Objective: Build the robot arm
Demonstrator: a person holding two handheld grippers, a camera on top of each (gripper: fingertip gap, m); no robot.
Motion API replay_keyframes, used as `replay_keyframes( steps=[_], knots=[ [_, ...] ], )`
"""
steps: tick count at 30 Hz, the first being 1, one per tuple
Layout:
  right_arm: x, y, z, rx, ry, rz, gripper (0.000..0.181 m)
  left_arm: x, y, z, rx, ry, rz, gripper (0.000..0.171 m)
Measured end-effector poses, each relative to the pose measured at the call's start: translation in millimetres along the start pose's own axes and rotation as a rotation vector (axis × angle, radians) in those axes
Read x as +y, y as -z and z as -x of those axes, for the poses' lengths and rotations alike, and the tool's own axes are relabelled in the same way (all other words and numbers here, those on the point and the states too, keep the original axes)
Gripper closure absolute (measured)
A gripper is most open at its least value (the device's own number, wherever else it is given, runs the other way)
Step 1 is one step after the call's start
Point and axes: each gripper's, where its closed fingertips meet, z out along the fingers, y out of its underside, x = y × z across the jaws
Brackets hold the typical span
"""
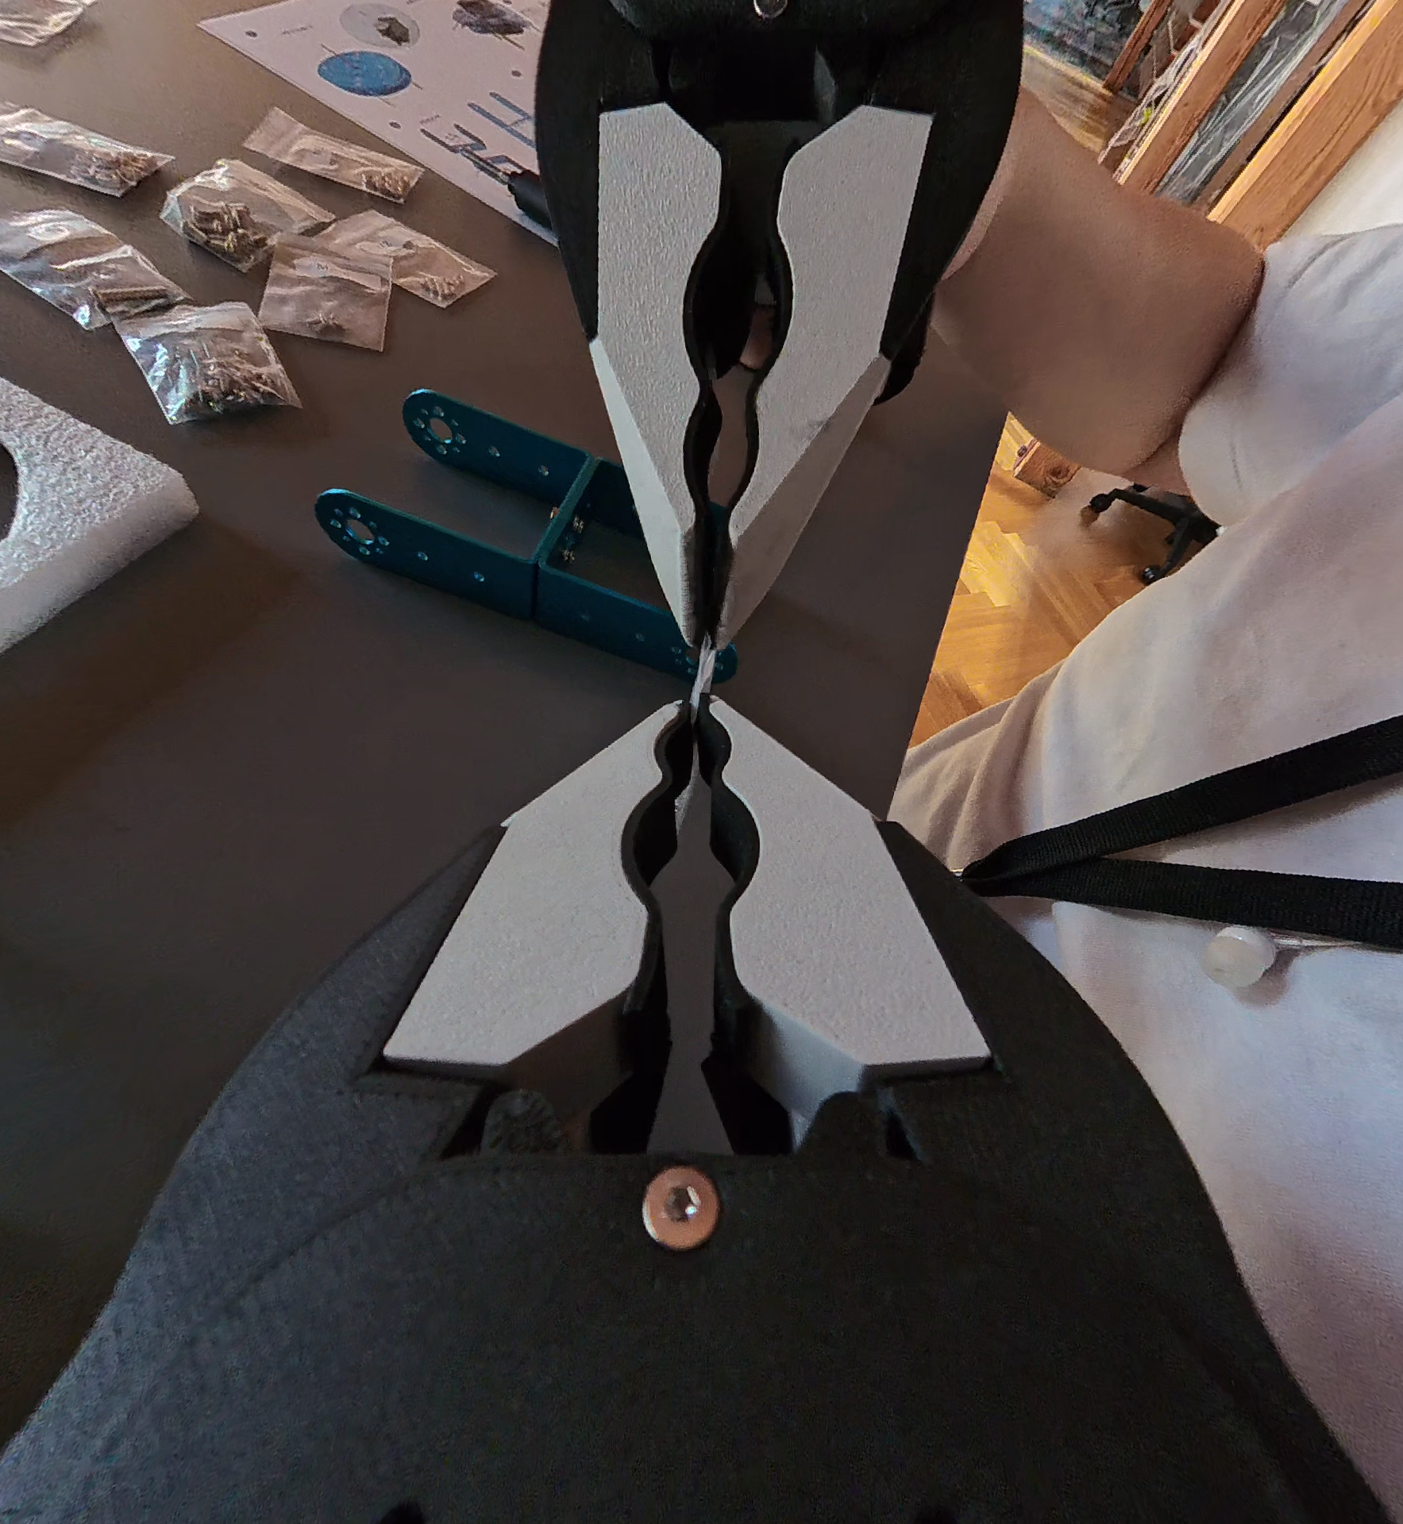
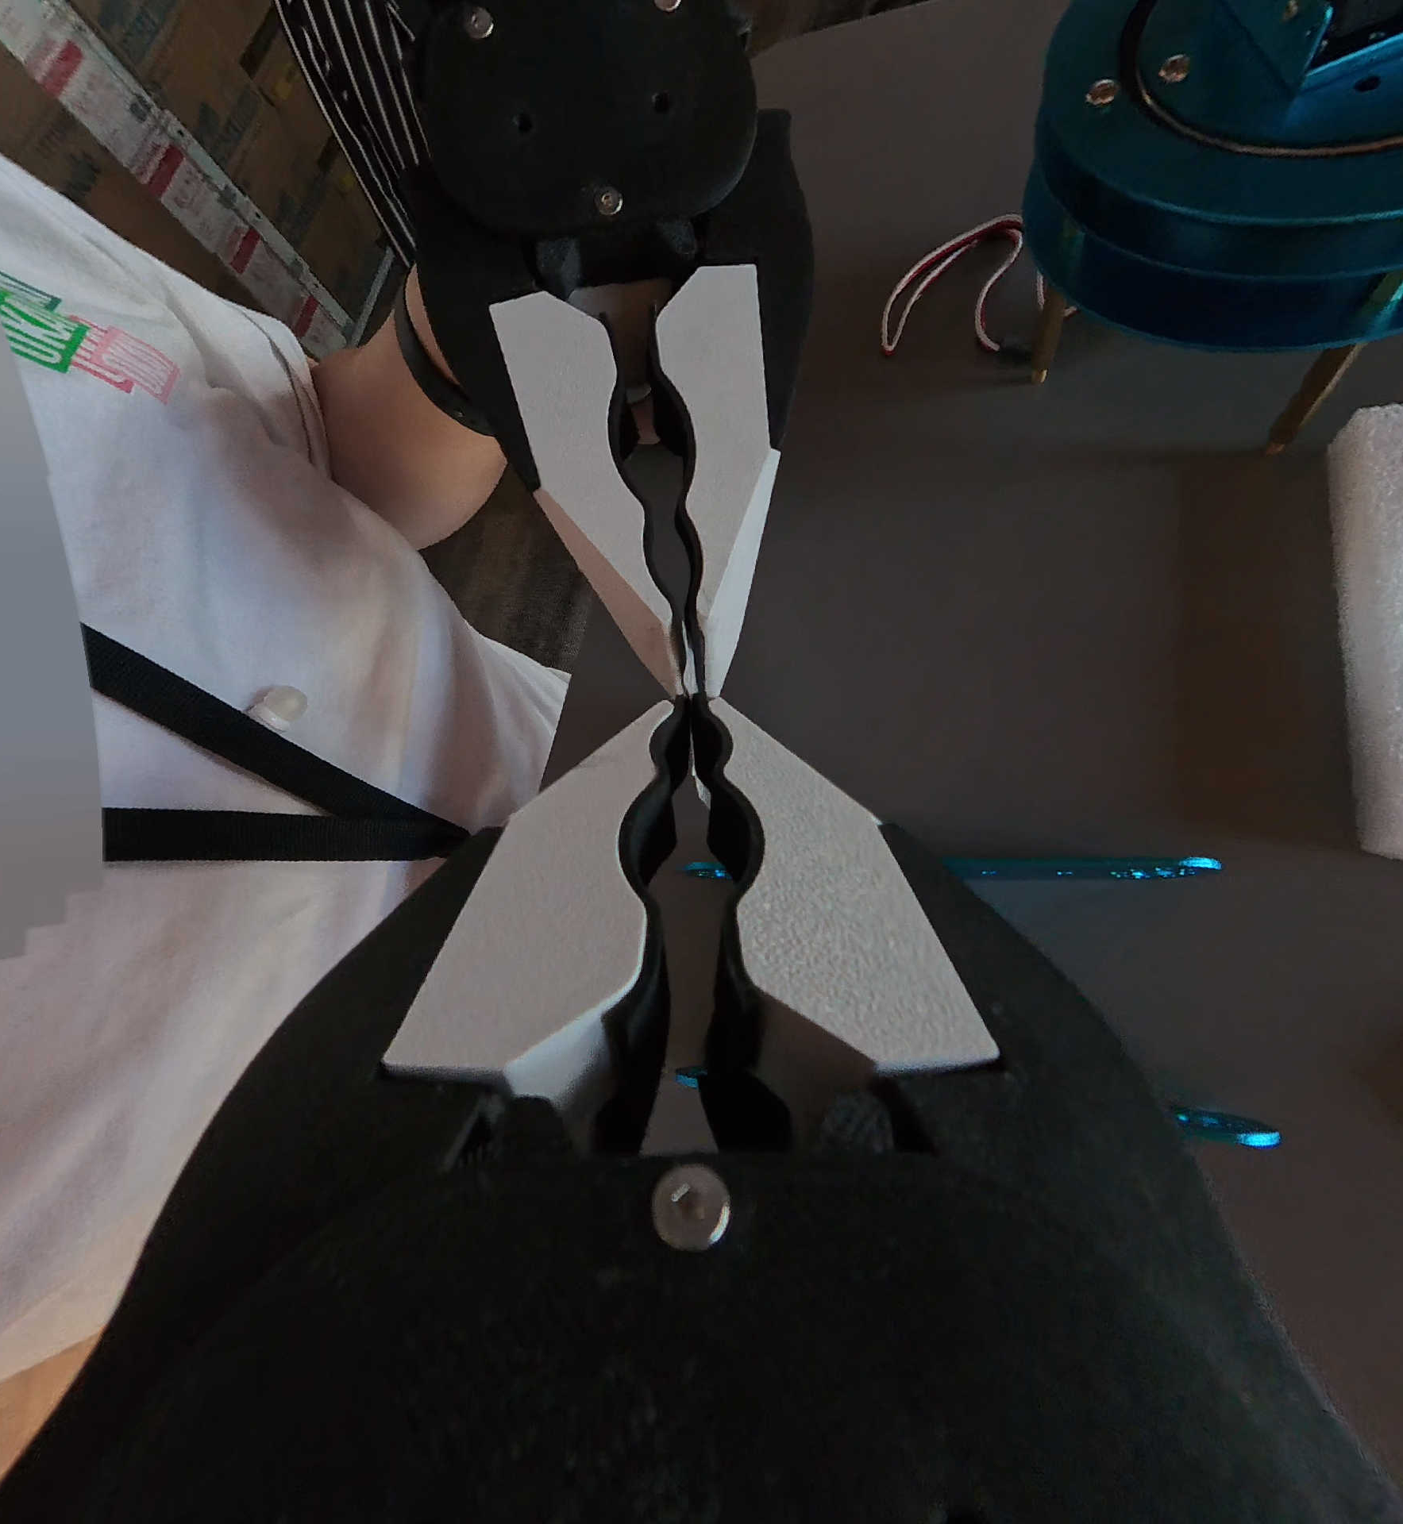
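Note:
My left gripper (image 1: pixel 694 716) and my right gripper (image 2: pixel 686 707) meet tip to tip above a dark table (image 1: pixel 186 825). Both are shut on one thin pale strip (image 1: pixel 703 678), seen edge-on; I cannot tell what it is. In the left wrist view the right gripper (image 1: pixel 712 647) comes in from the top. In the right wrist view the left gripper (image 2: pixel 691 686) comes in from the top, and a white sliver of the strip (image 2: pixel 701 783) shows between my own fingers. A blue metal bracket (image 1: pixel 475 528) lies on the table just behind the tips.
Several clear bags of screws (image 1: pixel 219 218) and a printed sheet (image 1: pixel 401 74) lie at the far left, with a white foam block (image 1: pixel 46 511) nearer. A blue round base on brass legs (image 2: pixel 1259 190), a red-and-white wire (image 2: pixel 953 280) and the foam (image 2: pixel 1399 643) are right. A person in a white shirt (image 1: pixel 1176 742) is close. The grippers are tip to tip, or close to it. The foam (image 2: pixel 1399 643) is about equally far from each gripper, around 15 cm. It is also in sight in the left wrist view (image 1: pixel 3 587).

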Motion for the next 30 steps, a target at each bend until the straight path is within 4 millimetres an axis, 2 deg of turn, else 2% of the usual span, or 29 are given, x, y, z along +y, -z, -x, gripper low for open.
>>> replay_keyframes(
  steps=[7, 10, 14, 18, 26, 27, 30],
  knots=[
    [-1.1, -0.1, -0.8, -0.055, -0.113, -0.083, 0.181, -0.4, -0.2, 1.9, 0.018, 0.013, -0.003, 0.171],
    [-3.2, 0.7, -6.1, 0.003, -0.059, -0.125, 0.181, -0.8, -1.0, 4.3, 0.008, 0.011, -0.003, 0.171],
    [-0.3, -2.0, -11.9, 0.076, -0.021, -0.095, 0.181, 0.7, -4.7, 3.2, 0.022, 0.01, 0.014, 0.171],
    [1.3, -5.0, -13.6, 0.086, -0.029, -0.087, 0.181, 1.3, -6.2, 2.9, 0.024, 0.008, 0.023, 0.171],
    [-3.0, 1.9, -11.1, 0.085, -0.017, -0.137, 0.181, -2.9, -0.6, 12.0, -0.003, 0.039, -0.008, 0.171],
    [-3.0, 2.6, -13.9, 0.118, 0.0, -0.138, 0.181, -4.9, 1.9, 14.5, -0.018, 0.059, -0.02, 0.167],
    [-2.0, 4.6, -20.7, 0.212, 0.035, -0.141, 0.181, -16.8, 20.0, 18.2, -0.059, 0.164, -0.105, 0.141]
  ],
)
